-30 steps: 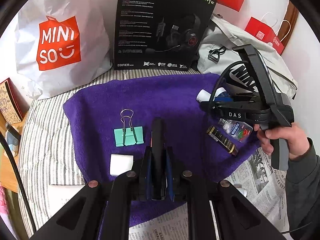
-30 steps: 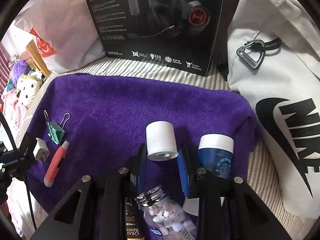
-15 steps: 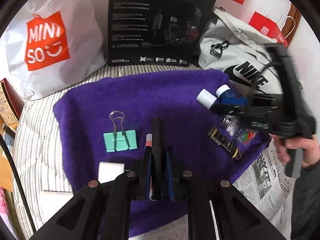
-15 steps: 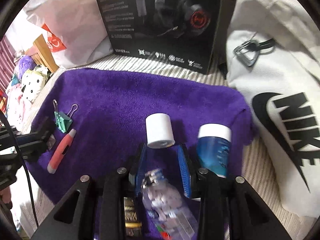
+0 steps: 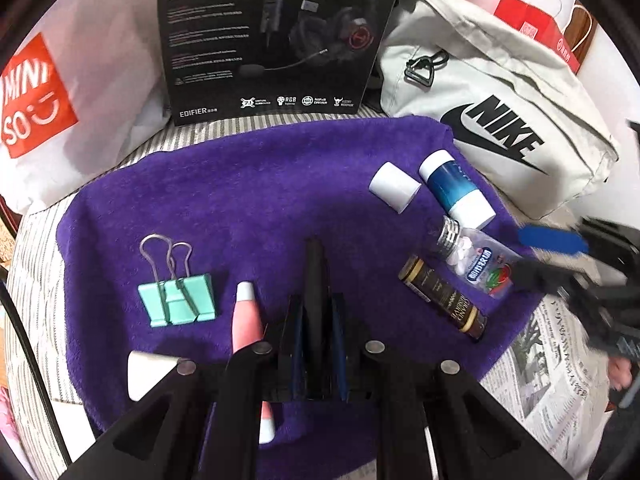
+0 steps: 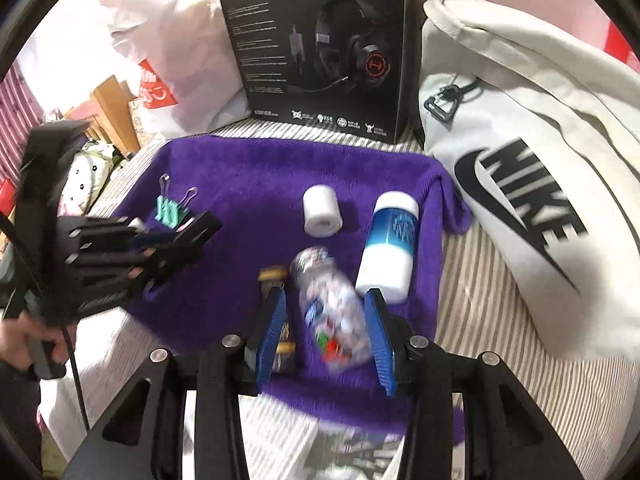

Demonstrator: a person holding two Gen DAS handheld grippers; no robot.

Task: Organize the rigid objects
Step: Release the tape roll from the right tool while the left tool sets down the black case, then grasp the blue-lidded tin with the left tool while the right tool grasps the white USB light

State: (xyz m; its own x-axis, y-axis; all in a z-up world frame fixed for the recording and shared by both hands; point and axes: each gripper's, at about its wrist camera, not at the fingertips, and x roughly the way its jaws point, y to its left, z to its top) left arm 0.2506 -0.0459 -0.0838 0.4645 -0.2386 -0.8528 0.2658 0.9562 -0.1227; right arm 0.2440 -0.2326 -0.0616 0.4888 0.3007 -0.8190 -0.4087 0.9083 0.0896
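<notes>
A purple towel (image 5: 248,200) holds the objects. On its left lie a teal binder clip (image 5: 176,300), a pink-and-white pen-shaped tool (image 5: 246,316) and a white charger block (image 5: 146,372). On its right lie a white roll (image 5: 394,186), a blue-and-white bottle (image 5: 456,190), a clear pill bottle (image 5: 476,260) and a dark tube (image 5: 442,298). My left gripper (image 5: 314,256) is shut and empty, low over the towel beside the pink tool. My right gripper (image 6: 326,320) is open, its blue pads either side of the pill bottle (image 6: 332,308), above it.
A black headset box (image 5: 276,36) stands behind the towel, with a white Miniso bag (image 5: 60,92) to its left and a grey Nike bag (image 5: 500,120) to its right. Newspaper (image 5: 560,360) lies at the front right. Striped bedding (image 6: 500,288) surrounds the towel.
My right gripper has drawn back from the white roll and now straddles the pill bottle. My left gripper has moved forward and right past the binder clip.
</notes>
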